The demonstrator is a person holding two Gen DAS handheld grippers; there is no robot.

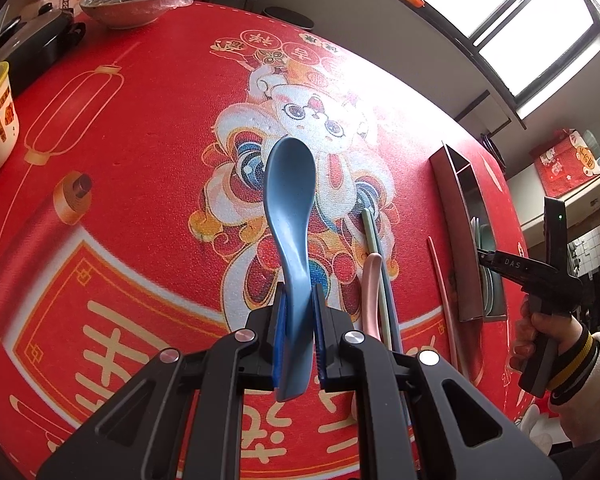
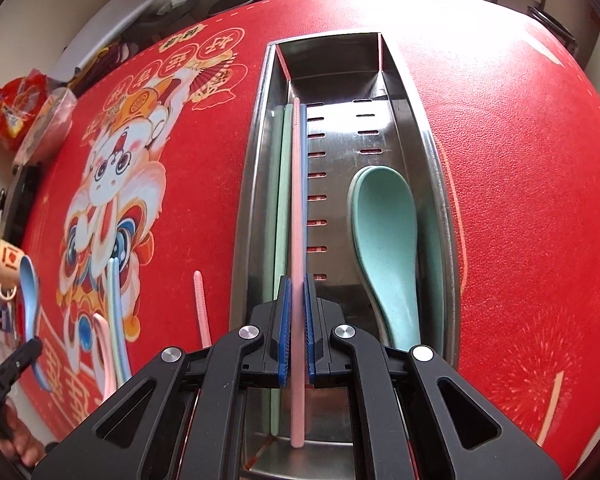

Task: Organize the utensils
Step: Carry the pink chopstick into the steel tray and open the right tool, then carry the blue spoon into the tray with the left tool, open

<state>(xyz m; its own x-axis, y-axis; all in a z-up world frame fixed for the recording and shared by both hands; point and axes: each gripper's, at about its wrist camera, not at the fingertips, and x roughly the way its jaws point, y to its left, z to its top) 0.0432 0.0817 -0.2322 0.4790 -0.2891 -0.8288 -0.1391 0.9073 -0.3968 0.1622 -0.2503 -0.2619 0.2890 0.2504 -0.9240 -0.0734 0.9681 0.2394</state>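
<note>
Blue pads (image 2: 286, 332) of the right gripper (image 2: 296, 332) are closed on a pink chopstick (image 2: 297, 216), held at centre frame over the steel tray (image 2: 440, 184). Its long axis runs bottom to top of the frame, along the tray's length, tip toward the tray's far end. It is lined up with green chopsticks (image 2: 283, 200) and a blue one already in the tray's left side; whether it touches them cannot be told. A teal spoon (image 2: 384, 240) lies in the right side.

Risks: an off-angle release could leave the chopstick crossing the others or propped on the near rim.

Left gripper (image 1: 300, 320) is clamped on the handle of a blue spoon (image 1: 290, 200), bowl pointing to upper frame, axis nearly vertical, above the red mat (image 1: 140, 200). The hold is low on the handle, so the spoon could swivel or slip in transit. Loose chopsticks (image 1: 374, 240) and another pink chopstick (image 1: 440, 276) lie on the mat near the tray and could be nudged.
</note>
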